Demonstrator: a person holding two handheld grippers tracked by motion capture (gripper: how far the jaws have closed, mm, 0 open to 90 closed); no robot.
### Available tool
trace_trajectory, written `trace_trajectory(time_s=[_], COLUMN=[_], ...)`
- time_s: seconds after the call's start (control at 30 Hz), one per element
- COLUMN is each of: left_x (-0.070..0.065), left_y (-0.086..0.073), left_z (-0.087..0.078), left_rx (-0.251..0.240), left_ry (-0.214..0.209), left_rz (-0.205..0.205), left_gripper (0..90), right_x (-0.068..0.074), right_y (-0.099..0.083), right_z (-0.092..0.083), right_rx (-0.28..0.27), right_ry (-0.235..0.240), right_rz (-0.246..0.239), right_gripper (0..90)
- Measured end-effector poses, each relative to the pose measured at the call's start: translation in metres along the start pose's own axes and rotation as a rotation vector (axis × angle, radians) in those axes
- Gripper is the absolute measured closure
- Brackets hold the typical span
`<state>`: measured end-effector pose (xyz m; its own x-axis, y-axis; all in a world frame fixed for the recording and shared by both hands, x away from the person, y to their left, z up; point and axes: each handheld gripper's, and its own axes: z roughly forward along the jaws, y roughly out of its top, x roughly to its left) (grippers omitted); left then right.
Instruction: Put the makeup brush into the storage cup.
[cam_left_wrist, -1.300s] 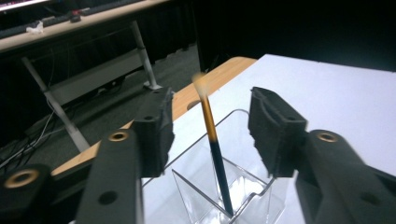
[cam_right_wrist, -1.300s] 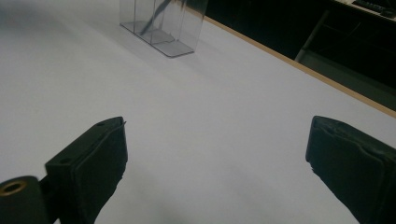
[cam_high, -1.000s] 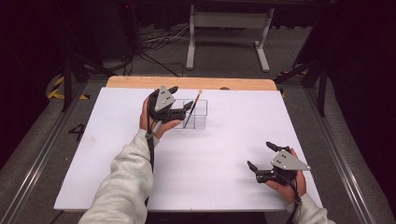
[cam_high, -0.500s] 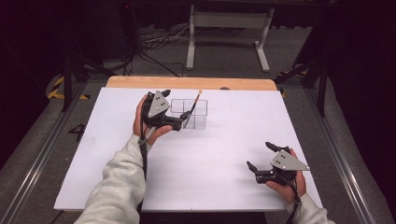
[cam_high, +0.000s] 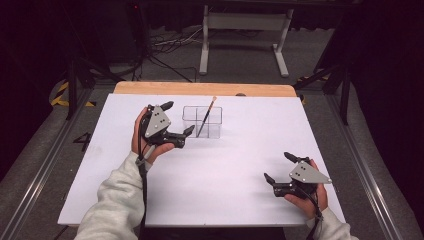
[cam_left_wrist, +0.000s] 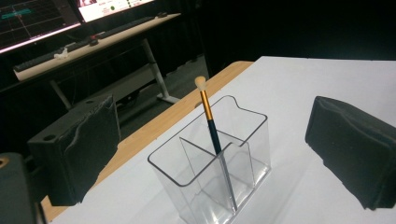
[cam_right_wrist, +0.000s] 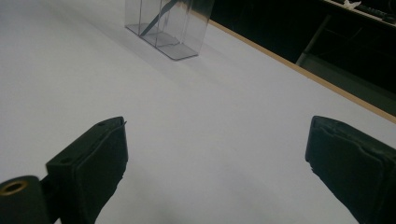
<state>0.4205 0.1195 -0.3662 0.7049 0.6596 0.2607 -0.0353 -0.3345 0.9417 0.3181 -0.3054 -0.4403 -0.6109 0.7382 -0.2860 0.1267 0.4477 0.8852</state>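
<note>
A clear two-compartment plastic holder (cam_high: 202, 121) (cam_left_wrist: 212, 161) (cam_right_wrist: 168, 25) stands at the back middle of the white table. A makeup brush (cam_high: 206, 116) (cam_left_wrist: 212, 128) with a dark handle, gold ferrule and pale tip leans inside it, tip up. My left gripper (cam_high: 178, 119) (cam_left_wrist: 224, 154) hovers just left of the holder, open, nothing between its jaws. My right gripper (cam_high: 281, 167) (cam_right_wrist: 215, 168) rests near the table's front right, open and empty, well away from the holder.
The white table top (cam_high: 240, 165) has a wooden strip (cam_high: 200, 89) along its far edge. Behind it stand a white metal stand (cam_high: 240, 35) and floor cables (cam_high: 165, 47). A desk with monitors (cam_left_wrist: 70, 28) lies beyond the table.
My left gripper has drawn back to the left and toward me, away from the holder. The brush stays in the holder. My right gripper has not moved.
</note>
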Motion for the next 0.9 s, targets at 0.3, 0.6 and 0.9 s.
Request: trace_trajectory(time_s=[0.3,0.6,0.9], left_x=[-0.010,-0.017,-0.015], left_y=[-0.008,-0.027,-0.040], left_z=[-0.015,-0.029,-0.046], left_rx=[0.014,0.037,0.046], left_ry=[-0.015,-0.032,-0.021], left_rz=[0.028,0.039,0.032], left_gripper=[3.1,3.3,3.1], right_x=[0.001,0.002,0.003], right_y=[0.001,0.002,0.002], right_z=[-0.001,-0.001,-0.002], right_rx=[-0.003,-0.007,-0.010], right_ry=[-0.001,0.002,0.002], right_rz=[-0.005,-0.015,-0.022], right_gripper=[6.1,6.1,6.2])
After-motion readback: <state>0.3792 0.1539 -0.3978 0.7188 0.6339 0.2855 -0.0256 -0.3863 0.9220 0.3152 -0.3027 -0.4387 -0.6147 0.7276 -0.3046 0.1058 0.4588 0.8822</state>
